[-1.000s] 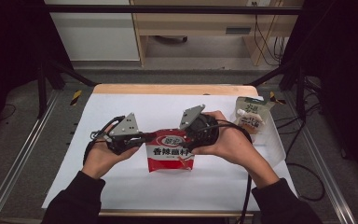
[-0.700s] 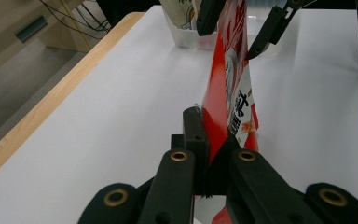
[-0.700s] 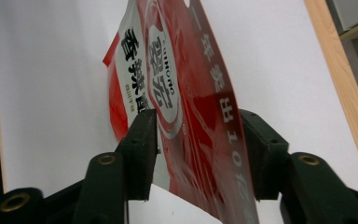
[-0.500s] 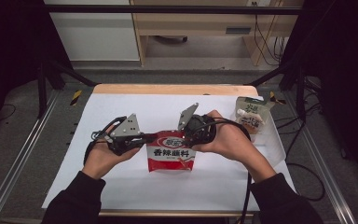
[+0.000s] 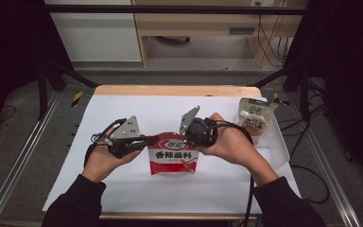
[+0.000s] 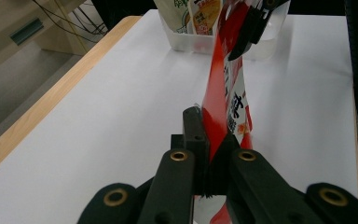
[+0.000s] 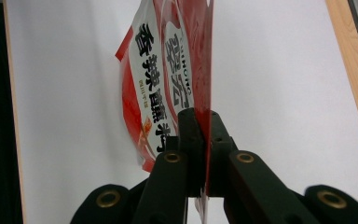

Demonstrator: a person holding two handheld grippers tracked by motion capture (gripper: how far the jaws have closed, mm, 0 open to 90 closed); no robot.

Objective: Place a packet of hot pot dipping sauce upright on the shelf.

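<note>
Tongs of both hands grip one red seasoning pouch by its upper corners: left tongs clamped on the left corner, right tongs having just closed onto the right corner, pads now pressing the film. Pouch: flat, glossy plastic, red with white panel and black characters, hanging just above the middle of the bench, which is covered in smooth white sheet with a pale wooden edge. Left gripper view: pouch edge-on, the far tongs at its other corner. Right gripper view: printed face. Clear plastic bin with cream packets stands at the bench's right, well apart.
</note>
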